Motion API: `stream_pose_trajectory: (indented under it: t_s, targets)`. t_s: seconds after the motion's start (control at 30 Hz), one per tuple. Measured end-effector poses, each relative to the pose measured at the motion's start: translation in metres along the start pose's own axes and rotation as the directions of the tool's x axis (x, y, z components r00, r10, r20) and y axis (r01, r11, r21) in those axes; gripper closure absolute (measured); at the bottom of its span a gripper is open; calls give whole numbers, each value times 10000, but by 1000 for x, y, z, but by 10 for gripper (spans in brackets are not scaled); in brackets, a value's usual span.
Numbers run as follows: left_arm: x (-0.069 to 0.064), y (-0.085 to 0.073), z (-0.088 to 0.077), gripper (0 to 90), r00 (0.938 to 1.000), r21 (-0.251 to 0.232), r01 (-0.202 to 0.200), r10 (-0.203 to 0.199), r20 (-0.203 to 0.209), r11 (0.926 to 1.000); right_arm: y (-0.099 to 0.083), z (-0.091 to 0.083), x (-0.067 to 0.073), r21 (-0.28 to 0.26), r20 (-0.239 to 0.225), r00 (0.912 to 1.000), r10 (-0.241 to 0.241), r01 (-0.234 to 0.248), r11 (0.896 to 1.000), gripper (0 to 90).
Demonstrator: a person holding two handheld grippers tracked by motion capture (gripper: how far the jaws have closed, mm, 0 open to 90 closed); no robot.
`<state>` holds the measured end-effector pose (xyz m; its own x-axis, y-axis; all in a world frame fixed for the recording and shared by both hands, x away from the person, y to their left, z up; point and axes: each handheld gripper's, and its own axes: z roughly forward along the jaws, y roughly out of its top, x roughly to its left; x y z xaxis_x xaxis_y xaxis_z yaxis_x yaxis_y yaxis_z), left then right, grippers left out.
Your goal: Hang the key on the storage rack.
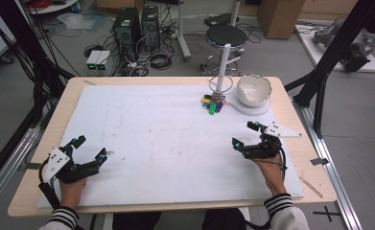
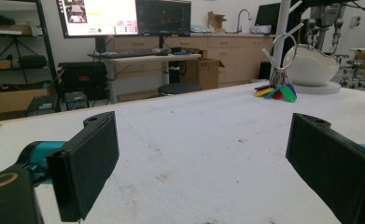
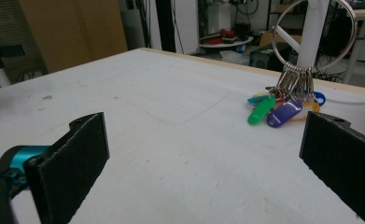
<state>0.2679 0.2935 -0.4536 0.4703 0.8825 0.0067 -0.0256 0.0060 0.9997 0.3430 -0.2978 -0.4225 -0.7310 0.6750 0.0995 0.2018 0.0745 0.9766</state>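
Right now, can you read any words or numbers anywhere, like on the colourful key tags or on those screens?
No text here can be read.
Key tags: plain coloured plastic, no writing that can be made out.
Left monitor: windows with lines of text, too small and blurred to read.
Right monitor: dark screen with graph lines, nothing legible.
White bowl: no mark or label.
Cardboard boxes: no readable print.

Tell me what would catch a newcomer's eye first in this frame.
Probably the bunch of coloured key tags on a big metal ring looped around a white post at the far right of the white board, beside a white bowl. Then the two grippers: left gripper and right gripper, both with fingers wide apart and holding nothing.
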Motion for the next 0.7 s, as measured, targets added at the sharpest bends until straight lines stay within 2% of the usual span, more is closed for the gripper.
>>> stream_pose_trajectory:
  t_s: [0.17,0.33,0.47,0.63,0.7]
  targets:
    - [0,0,0,99,10000,9,-6,6,-10,10000,-16,-5,4,-367,21,10000,71,-70,9993,9]
    - [0,0,0,99,10000,31,-13,13,-17,10000,-29,-6,9,-734,97,9999,-143,150,9972,9]
    - [0,0,1,99,10000,28,12,-12,-28,10000,-30,-7,10,-846,139,9996,-229,240,9961,9]
    - [0,0,1,99,10000,23,29,-29,-27,10000,-31,-9,10,-999,231,9997,17,6,9950,9]
    - [0,0,0,99,10000,42,3,-3,-39,10000,-31,-8,10,-999,271,9996,-104,131,9949,9]
